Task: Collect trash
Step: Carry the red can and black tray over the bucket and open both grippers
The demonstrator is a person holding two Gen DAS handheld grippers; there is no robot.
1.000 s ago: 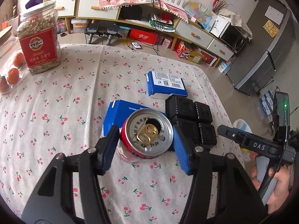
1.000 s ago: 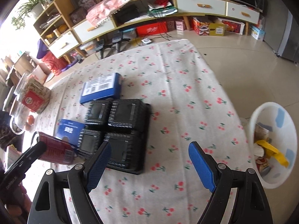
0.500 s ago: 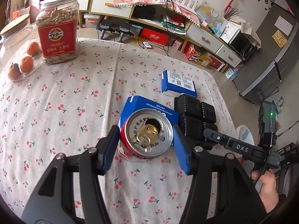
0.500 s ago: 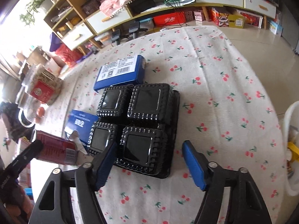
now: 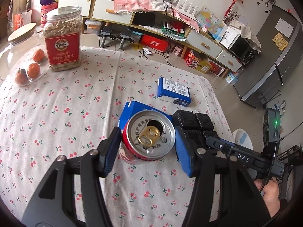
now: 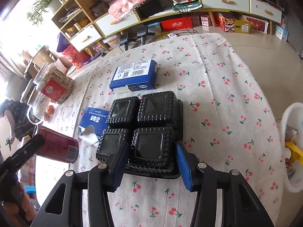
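Note:
A red drink can (image 5: 149, 136), its top opened, hangs above the cherry-print tablecloth (image 5: 75, 113) with my left gripper (image 5: 146, 132) shut on its sides. In the right wrist view the same can (image 6: 56, 145) shows at the left, tilted. A black plastic tray (image 6: 155, 106) of four cups lies upside down mid-table. My right gripper (image 6: 151, 147) straddles its near right cup. The jaws are closing, with the blue pads (image 6: 182, 164) close against the cup's sides and no squeeze showing. The tray (image 5: 193, 121) lies just beyond the can.
A blue carton (image 6: 134, 73) lies beyond the tray and a torn blue box (image 6: 92, 119) to its left. A white bin (image 6: 291, 151) with rubbish stands on the floor off the table's right edge. A seed jar (image 5: 62, 39) and oranges (image 5: 33, 70) sit far left.
My right gripper has moved in over the tray's near right cup and its jaws have narrowed a lot. The left gripper has lifted the can a little higher.

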